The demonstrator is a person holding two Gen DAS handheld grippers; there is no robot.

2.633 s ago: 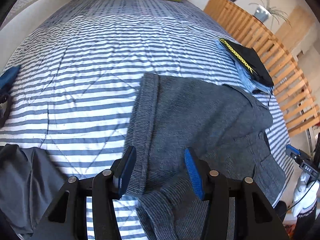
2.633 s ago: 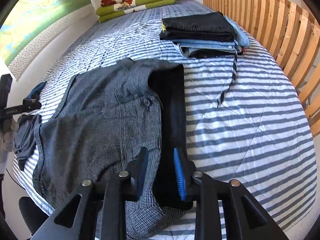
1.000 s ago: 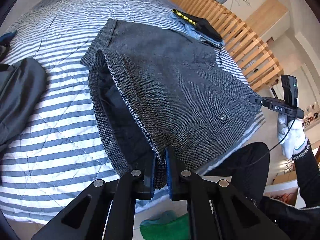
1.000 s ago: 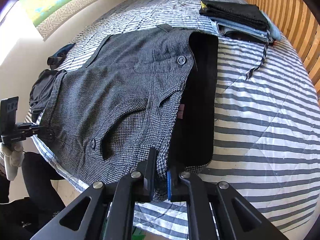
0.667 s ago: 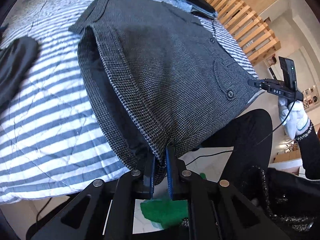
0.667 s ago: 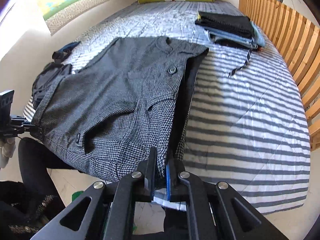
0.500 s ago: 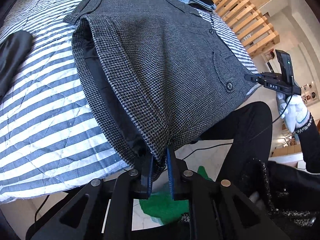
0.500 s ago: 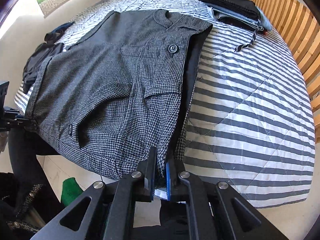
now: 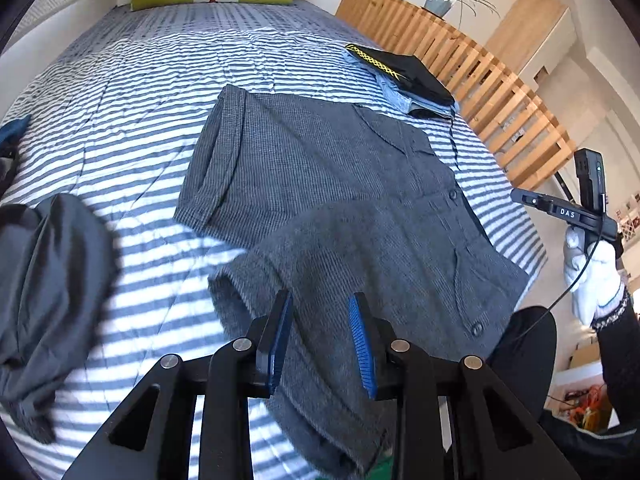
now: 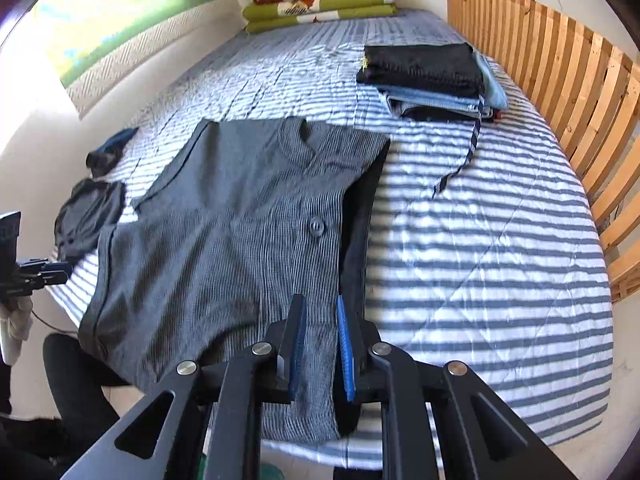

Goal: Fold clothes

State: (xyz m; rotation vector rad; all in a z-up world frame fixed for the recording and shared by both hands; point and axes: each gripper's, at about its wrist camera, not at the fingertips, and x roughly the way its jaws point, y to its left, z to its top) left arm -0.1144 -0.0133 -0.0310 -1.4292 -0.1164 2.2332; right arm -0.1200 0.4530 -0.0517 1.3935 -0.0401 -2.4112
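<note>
- The grey houndstooth woven jacket lies flat on the bed, its long axis running from the near edge, under both grippers, away toward the far pillows; its hem hangs slightly over that near edge.
- The left gripper hovers above the jacket's near left corner, jaws opening, cloth below them but none pinched between the blue pads.
- The right gripper sits over the near right front edge, beside the exposed black lining; its jaws are opening too, a narrow gap with no fabric visibly held.
- Each hand is nearest its own side, so a lengthwise fold would likely start there.
- The blue-and-white striped quilt is soft and wrinkled.
- A folded stack of black and blue garments rests farther right, near the wooden slatted rail.
- A crumpled dark grey garment lies left.
</note>
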